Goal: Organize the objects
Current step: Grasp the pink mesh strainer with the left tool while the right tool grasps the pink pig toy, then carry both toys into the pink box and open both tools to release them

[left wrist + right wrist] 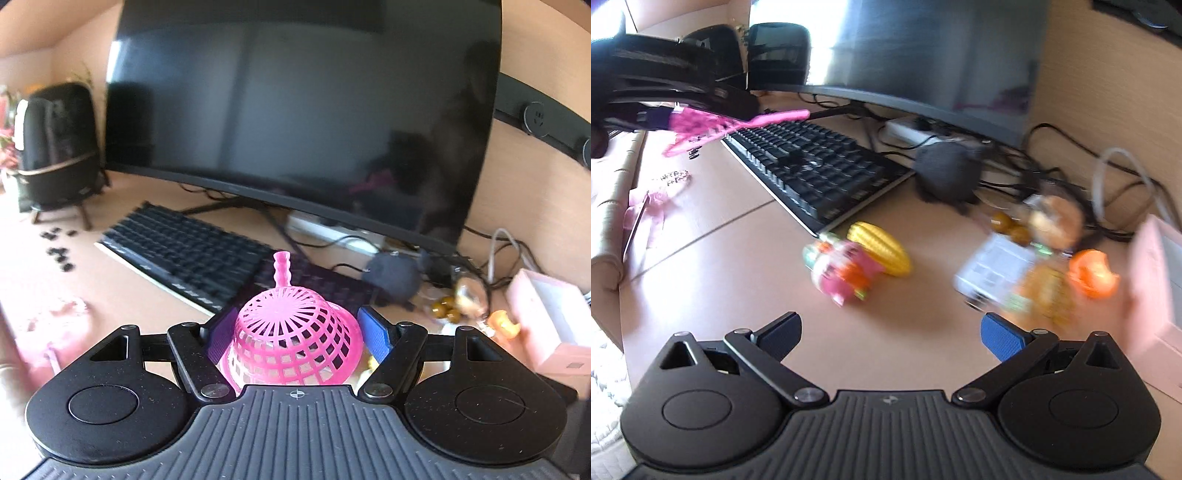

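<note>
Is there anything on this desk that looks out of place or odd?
Yes. Toy food, a yellow corn cob and a pink toy, lies loose on the desk at the keyboard corner. The left hand-held gripper holds a pink mesh basket upside down, its handle pointing away.

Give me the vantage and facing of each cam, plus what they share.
Left wrist: on the left claw, facing the monitor and keyboard; its own fingers clamp an upturned pink basket.
Right wrist: on the right claw, angled down at the desk, toy corn and pink toy; its fingers stand open, empty.
Shared: monitor, keyboard, pink basket; the left claw shows upper left in the right view.
</note>
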`<state>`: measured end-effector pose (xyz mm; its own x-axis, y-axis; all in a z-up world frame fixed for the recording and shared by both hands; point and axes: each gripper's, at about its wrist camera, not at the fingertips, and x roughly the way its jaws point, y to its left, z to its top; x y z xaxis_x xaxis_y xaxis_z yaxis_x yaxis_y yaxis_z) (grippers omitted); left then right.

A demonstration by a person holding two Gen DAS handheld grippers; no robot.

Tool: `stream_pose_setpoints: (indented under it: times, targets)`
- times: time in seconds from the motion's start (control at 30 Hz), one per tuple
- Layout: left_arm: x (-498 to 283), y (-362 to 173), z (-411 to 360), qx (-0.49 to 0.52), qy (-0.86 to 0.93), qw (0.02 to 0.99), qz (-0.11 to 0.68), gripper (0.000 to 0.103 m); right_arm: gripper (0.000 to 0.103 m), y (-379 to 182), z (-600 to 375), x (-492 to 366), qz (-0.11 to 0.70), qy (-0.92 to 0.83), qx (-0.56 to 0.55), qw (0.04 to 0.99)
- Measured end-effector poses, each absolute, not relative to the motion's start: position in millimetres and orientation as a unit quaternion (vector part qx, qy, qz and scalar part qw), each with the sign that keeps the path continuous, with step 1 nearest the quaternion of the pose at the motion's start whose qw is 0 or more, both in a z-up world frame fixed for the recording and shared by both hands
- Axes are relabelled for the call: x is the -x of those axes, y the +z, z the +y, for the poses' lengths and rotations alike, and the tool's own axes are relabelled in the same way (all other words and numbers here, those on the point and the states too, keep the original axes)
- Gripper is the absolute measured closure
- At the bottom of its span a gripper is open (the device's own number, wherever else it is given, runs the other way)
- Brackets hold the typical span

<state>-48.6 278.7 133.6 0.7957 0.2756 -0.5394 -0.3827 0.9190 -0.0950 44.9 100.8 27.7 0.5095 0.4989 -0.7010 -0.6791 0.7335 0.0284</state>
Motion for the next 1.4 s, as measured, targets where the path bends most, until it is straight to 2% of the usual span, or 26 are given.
stream_pose_setpoints:
  times: [0.07,0.13,0.27,0.3,0.33,0.53,0.8,1.03,1.13,1.3,1.4]
  targets:
    - [60.2,127.1,284.3,0.113,0.18,0.939,0.272,0.026,0.002,23.1,118.3,-49.5,0.364,0.343,0.11,0.859]
    - [69.3,119.5,288.0,0.122,0.18,0.935,0.281,0.026,0.011,16.0,137.8,-53.7,0.363,0.333,0.124,0.862]
    - [86.0,113.9,287.8,0.111,0.174,0.935,0.287,0.026,0.022,7.7,165.4,-61.6,0.348,0.33,0.17,0.861]
    - [89.5,114.2,287.2,0.11,0.167,0.937,0.287,0.026,0.037,5.9,168.4,-63.6,0.353,0.329,0.178,0.858]
    - [94.1,114.6,284.1,0.107,0.157,0.939,0.287,0.026,0.047,5.3,168.1,-64.2,0.361,0.325,0.186,0.854]
    - [102.7,122.7,246.0,0.1,0.071,0.95,0.286,0.026,0.048,36.0,121.7,-30.8,0.354,0.297,0.188,0.867]
    - [70.4,147.0,144.7,0.096,-0.1,0.953,0.271,0.026,0.047,97.4,-3.5,48.0,0.314,0.19,0.237,0.9]
    - [-16.5,174.4,44.2,0.072,-0.179,0.958,0.214,0.026,0.048,128.8,-105.1,54.4,0.311,0.052,0.179,0.932]
    - [-65.0,174.0,5.6,0.082,-0.186,0.953,0.226,0.026,0.048,133.8,-137.5,52.0,0.307,0.012,0.15,0.94]
    - [-146.0,144.7,-38.6,0.07,-0.17,0.947,0.264,0.026,0.048,132.8,-171.8,50.4,0.308,-0.009,0.115,0.945]
    - [-167.9,119.0,-56.7,0.043,-0.149,0.948,0.277,0.026,0.048,128.7,-180.9,38.6,0.316,-0.011,0.097,0.944]
